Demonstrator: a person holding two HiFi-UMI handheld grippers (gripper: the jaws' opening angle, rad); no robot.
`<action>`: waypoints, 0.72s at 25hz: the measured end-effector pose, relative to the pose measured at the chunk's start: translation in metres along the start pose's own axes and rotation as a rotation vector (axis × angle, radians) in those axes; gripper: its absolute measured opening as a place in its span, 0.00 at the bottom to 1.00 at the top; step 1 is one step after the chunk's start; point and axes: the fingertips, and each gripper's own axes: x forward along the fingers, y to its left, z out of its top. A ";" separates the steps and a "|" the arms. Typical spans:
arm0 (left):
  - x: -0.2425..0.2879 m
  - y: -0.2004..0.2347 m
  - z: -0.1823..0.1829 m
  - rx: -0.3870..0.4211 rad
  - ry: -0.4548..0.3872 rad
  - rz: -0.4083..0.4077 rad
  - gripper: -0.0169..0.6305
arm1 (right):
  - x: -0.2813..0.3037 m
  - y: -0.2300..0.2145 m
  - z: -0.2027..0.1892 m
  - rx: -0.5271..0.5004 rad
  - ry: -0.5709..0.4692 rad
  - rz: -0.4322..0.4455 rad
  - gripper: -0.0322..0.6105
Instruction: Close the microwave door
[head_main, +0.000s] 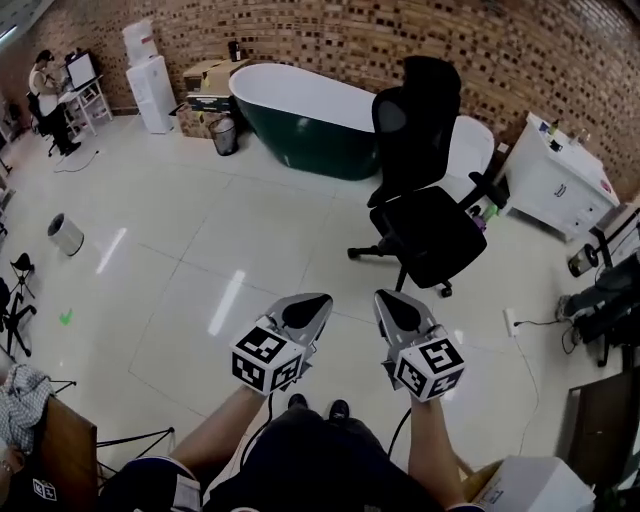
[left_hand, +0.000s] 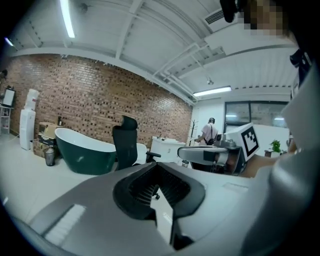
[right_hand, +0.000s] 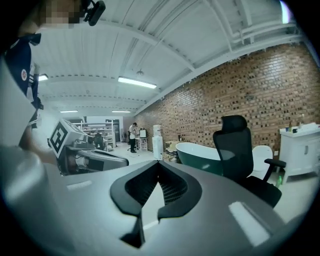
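Both of your forearms reach forward and down from your waist, side by side, above the pale tiled floor (head_main: 180, 230). Your left gripper (head_main: 312, 303) is clenched, its jaws pressed together with nothing between them. Your right gripper (head_main: 388, 300), just beside it, is closed and empty too. Both point ahead, where a green bathtub (head_main: 300, 120) and a black office chair (head_main: 425, 200) stand well beyond them. No view shows the microwave, so you cannot tell its place or which way it faces.
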 end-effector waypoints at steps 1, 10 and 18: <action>0.008 -0.005 0.000 0.005 0.005 -0.022 0.05 | -0.006 -0.008 0.000 0.006 -0.002 -0.022 0.05; 0.070 -0.061 -0.005 0.056 0.062 -0.214 0.05 | -0.073 -0.070 -0.008 0.049 -0.034 -0.233 0.05; 0.136 -0.142 -0.001 0.101 0.072 -0.359 0.05 | -0.153 -0.125 -0.010 0.063 -0.071 -0.368 0.05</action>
